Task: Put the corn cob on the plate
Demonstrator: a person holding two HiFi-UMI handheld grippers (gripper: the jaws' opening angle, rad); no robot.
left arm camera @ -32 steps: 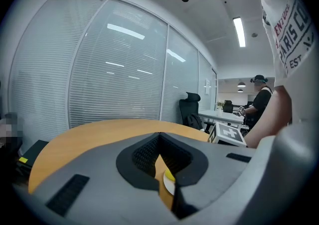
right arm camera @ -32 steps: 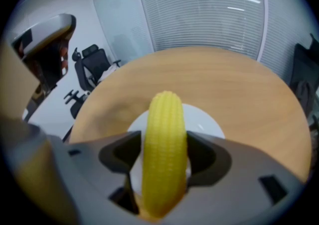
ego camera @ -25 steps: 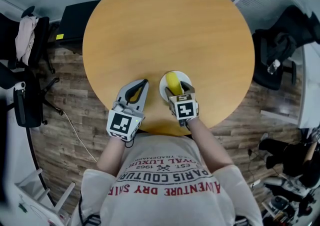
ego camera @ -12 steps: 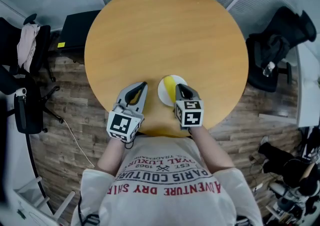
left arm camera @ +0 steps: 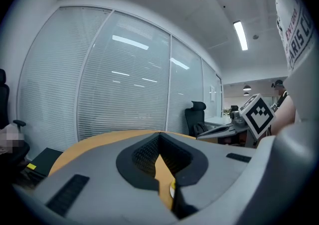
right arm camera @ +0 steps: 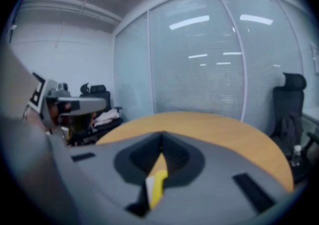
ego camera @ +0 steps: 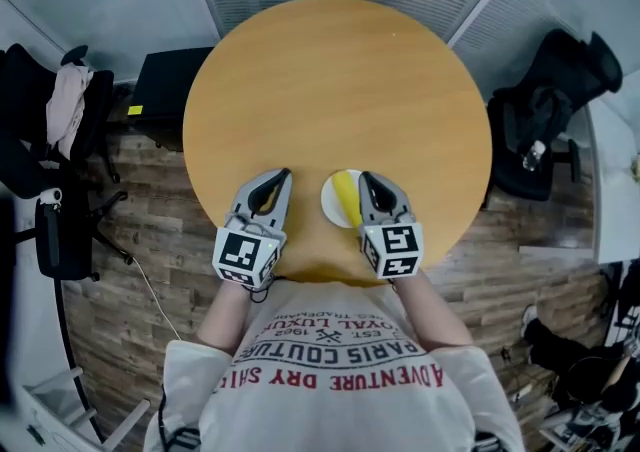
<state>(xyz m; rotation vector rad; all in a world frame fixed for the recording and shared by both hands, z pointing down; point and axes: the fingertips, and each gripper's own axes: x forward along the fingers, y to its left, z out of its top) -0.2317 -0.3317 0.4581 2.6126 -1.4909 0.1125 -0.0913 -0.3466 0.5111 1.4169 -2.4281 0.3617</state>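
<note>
Yellow corn cob (ego camera: 347, 194) lies on the white plate (ego camera: 328, 203) near the wooden table (ego camera: 340, 80) edge; placement looks complete. Right gripper (ego camera: 366, 179) and left gripper (ego camera: 283, 177) hang clear, jaws closed on nothing, so neither disturbs it.

The T-shirt (ego camera: 330, 365) reads "PARIS COUTURE" and "ADVENTURE DRY".

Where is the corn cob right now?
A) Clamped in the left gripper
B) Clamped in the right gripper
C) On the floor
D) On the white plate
D: the head view shows the corn cob lying on the white plate on the round table.
</note>
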